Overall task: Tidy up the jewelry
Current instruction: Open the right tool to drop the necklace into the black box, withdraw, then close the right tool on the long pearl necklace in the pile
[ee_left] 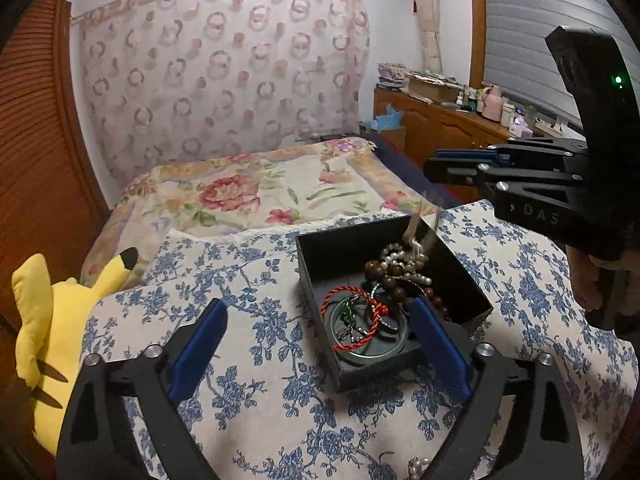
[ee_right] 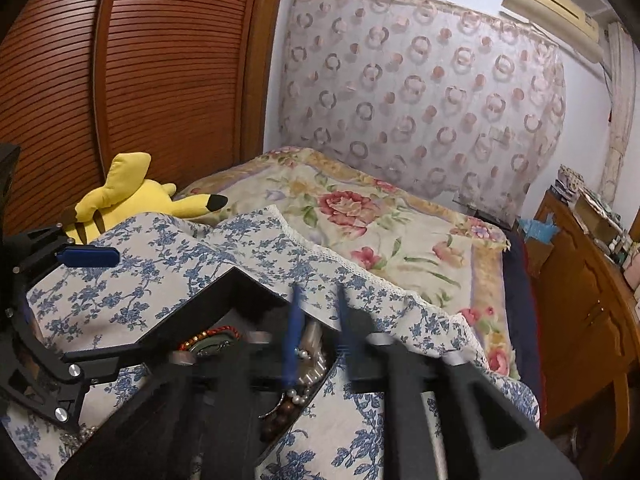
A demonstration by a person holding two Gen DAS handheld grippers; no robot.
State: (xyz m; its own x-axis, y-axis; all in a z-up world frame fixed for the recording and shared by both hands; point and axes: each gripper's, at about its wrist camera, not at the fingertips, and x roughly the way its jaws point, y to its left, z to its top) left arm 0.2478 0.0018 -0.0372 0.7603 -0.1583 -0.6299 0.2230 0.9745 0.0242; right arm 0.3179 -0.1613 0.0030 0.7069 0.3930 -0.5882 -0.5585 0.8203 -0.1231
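A black open box (ee_left: 320, 256) sits on a blue-flowered cloth and holds a red cord bracelet (ee_left: 352, 322), a green bangle (ee_left: 370, 354), brown wooden beads (ee_left: 394, 276) and a pearl strand (ee_left: 404, 258). My left gripper (ee_left: 316, 344) is open, its blue fingers astride the box's near corner. My right gripper (ee_left: 430, 170) hovers above the box's far side; a blurred pale strand (ee_left: 416, 232) hangs below it into the box. In the right wrist view that gripper (ee_right: 320, 336) is blurred, its blue fingers a narrow gap apart over the box (ee_right: 224, 292) and pearls (ee_right: 308, 372).
A yellow plush toy (ee_left: 44, 332) lies at the left of the cloth. A floral bedspread (ee_left: 256, 192) lies beyond. A wooden cabinet (ee_left: 444, 128) with clutter stands at the right. A louvred wooden wardrobe (ee_right: 140, 64) stands at the left. A few pearls (ee_left: 418, 468) lie at the cloth's near edge.
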